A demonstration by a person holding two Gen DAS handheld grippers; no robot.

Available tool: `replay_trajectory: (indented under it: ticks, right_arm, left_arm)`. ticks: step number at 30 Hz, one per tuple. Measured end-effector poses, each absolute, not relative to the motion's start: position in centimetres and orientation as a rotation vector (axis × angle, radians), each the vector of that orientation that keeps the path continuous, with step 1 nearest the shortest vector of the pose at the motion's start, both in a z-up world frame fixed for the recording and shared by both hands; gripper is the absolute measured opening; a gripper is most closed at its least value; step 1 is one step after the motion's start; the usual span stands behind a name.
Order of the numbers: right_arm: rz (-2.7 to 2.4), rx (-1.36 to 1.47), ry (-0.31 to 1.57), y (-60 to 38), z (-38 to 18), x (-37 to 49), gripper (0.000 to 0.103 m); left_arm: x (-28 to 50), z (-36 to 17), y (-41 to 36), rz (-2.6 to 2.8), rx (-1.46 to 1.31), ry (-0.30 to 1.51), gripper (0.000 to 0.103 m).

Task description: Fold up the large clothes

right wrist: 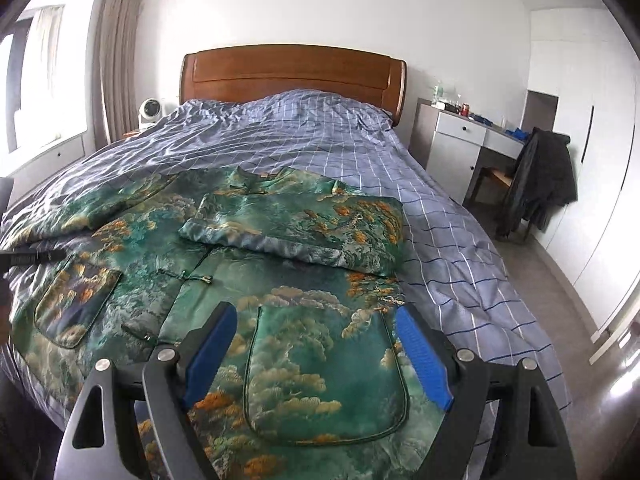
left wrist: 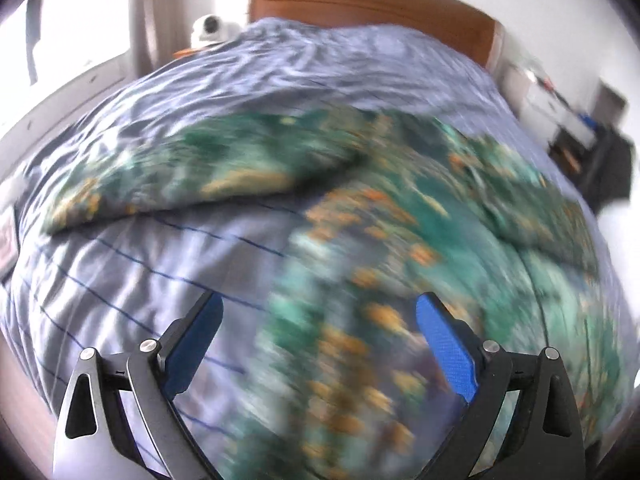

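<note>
Jacket: green brocade jacket with orange and gold cloud-and-tree pattern, spread front-up on the bed, toward its foot and left side.
Right sleeve: the sleeve is folded across the chest, lying flat over the front panels.
Pockets: two rounded patch pockets show, one at left, one between the right gripper's fingers.
Bedding: blue checked duvet, rumpled near the wooden headboard.
Right gripper: blue pads spread wide, holding nothing, hovering over the jacket's lower hem.
Left gripper: fingers spread wide, nothing between them, above the jacket.
Left wrist view only: heavily motion-blurred; shows the other sleeve stretched out over the duvet.
Right wrist view only: sharp; shows frog closures down the front, a small white fan by the headboard, a desk and a chair draped with a dark coat.
</note>
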State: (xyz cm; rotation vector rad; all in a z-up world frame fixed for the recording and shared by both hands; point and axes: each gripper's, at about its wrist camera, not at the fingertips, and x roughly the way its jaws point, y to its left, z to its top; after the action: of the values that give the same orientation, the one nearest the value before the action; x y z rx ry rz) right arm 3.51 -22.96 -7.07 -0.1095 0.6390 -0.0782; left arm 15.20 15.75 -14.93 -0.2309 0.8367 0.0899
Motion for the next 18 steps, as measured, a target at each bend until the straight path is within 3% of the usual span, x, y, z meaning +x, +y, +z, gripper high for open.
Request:
replay_trajectory:
  ticks: [6,13,18]
  right_arm:
    - [-0.053,-0.116,0.658,-22.1,-7.1,3.4,0.084]
    - [0.001,-0.159,0.664,-20.1,-6.8,2.7,0.084]
    - [0.047,-0.212,0.672,-18.5,-6.8,2.3,0.084]
  left_arm:
    - [19.1,-18.0,28.6,0.193,-0.668,0.816,0.098]
    - [21.4,-22.1,35.9,0.339,-0.881,0.782,0.098]
    - [21.2,-21.9,39.4,0.477,-0.986,0.673,0.096]
